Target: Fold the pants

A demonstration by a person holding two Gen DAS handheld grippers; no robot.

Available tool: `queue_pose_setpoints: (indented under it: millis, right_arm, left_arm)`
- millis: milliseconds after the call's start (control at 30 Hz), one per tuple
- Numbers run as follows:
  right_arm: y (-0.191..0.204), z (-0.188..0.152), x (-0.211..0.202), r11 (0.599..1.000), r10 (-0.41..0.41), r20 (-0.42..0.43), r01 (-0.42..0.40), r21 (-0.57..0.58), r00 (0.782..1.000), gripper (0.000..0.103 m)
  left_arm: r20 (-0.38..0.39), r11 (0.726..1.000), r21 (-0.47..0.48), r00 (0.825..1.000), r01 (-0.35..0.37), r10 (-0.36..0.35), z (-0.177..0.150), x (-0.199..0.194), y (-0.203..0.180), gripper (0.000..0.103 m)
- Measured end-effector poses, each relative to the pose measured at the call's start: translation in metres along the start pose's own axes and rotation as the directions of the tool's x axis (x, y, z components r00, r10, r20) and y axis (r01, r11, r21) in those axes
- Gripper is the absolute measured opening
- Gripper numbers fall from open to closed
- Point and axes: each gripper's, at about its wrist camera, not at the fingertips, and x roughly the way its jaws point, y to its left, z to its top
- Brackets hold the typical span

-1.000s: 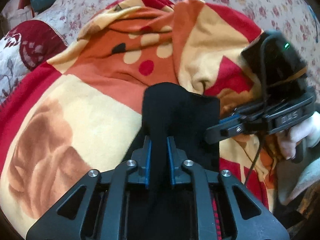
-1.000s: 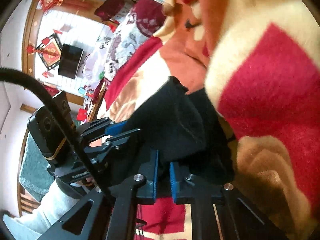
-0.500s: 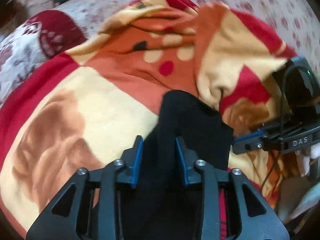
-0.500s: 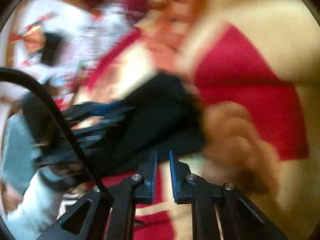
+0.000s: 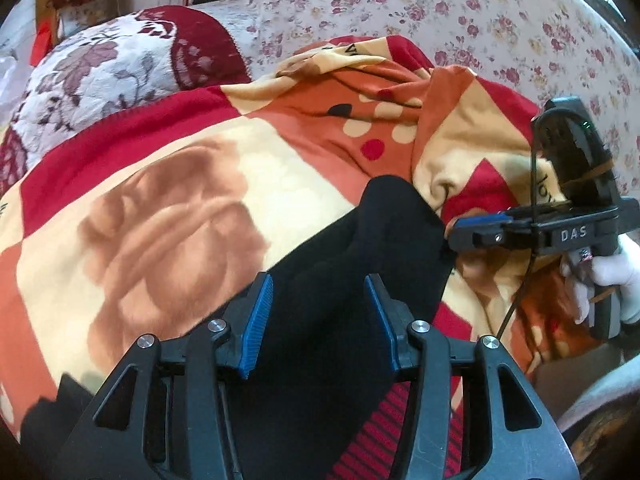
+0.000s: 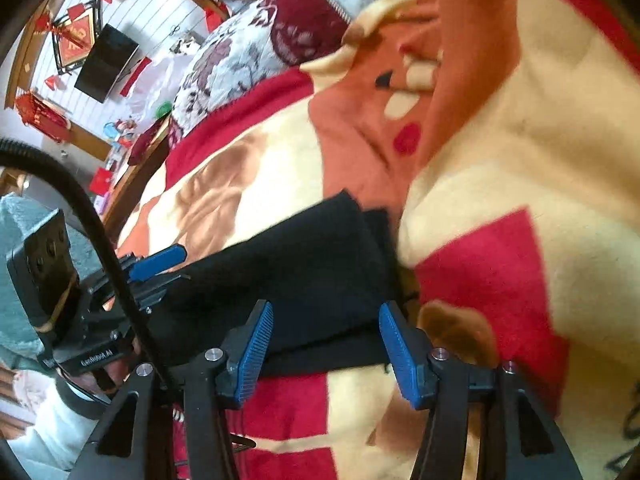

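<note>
The black pants (image 5: 360, 264) lie folded on the patterned blanket (image 5: 168, 184). They also show in the right wrist view (image 6: 304, 264). My left gripper (image 5: 320, 316) is open, its blue pads on either side of the fabric and not pinching it. My right gripper (image 6: 326, 344) is open just above the near edge of the pants. The right gripper also appears in the left wrist view (image 5: 480, 232) beside the far corner of the pants. The left gripper shows in the right wrist view (image 6: 156, 264), at the pants' left end.
A red, orange and cream blanket covers the bed. A bunched fold of the blanket (image 5: 452, 168) rises just behind the pants. A floral pillow (image 5: 112, 68) and flowered sheet (image 5: 440, 12) lie farther back. A wall with a dark screen (image 6: 106, 62) is at far left.
Both grippers were shut on the black pants a second ago. Both have opened and let the fabric go; the pants now rest on the blanket.
</note>
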Motion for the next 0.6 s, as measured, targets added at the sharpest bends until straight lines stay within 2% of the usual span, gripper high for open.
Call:
queue_pose_setpoints:
  millis: [100,200,233,300,367,433,600]
  right_arm:
    - [0.013,-0.002,-0.013,0.997,0.006,0.048,-0.002,-0.083,0.999,0.054]
    - [0.042,0.019,-0.014,0.977,0.007,0.101,0.015,-0.214,0.995,0.054]
    - [0.051,0.027,-0.007,0.966,0.008,0.095,0.017,-0.257,0.995,0.054]
    - [0.063,0.041,0.018,0.953,-0.029,0.028,0.036,-0.302,0.999,0.054]
    - [0.064,0.041,0.047,0.932,-0.136,-0.042,0.114,-0.345,0.990,0.054]
    - [0.054,0.031,0.061,0.927,-0.195,-0.075,0.159,-0.341,0.978,0.054]
    - [0.022,0.003,0.047,0.954,-0.163,-0.082,0.136,-0.266,0.983,0.054]
  left_arm:
    - [-0.004,0.999,-0.049,1.000,-0.001,0.000,-0.005,0.002,0.004,0.047]
    - [0.008,0.991,-0.137,1.000,0.009,-0.009,-0.013,0.003,0.008,0.047]
    - [0.014,0.988,-0.156,1.000,0.003,0.000,-0.015,0.002,0.009,0.047]
    - [0.037,0.981,-0.195,0.999,-0.023,0.031,-0.021,-0.005,0.010,0.047]
    - [0.048,0.973,-0.230,0.998,-0.029,0.041,-0.028,-0.012,0.014,0.047]
    - [0.054,0.968,-0.248,0.997,-0.046,0.061,-0.035,-0.018,0.018,0.047]
    - [0.050,0.948,-0.311,0.995,-0.068,0.088,-0.050,-0.028,0.032,0.047]
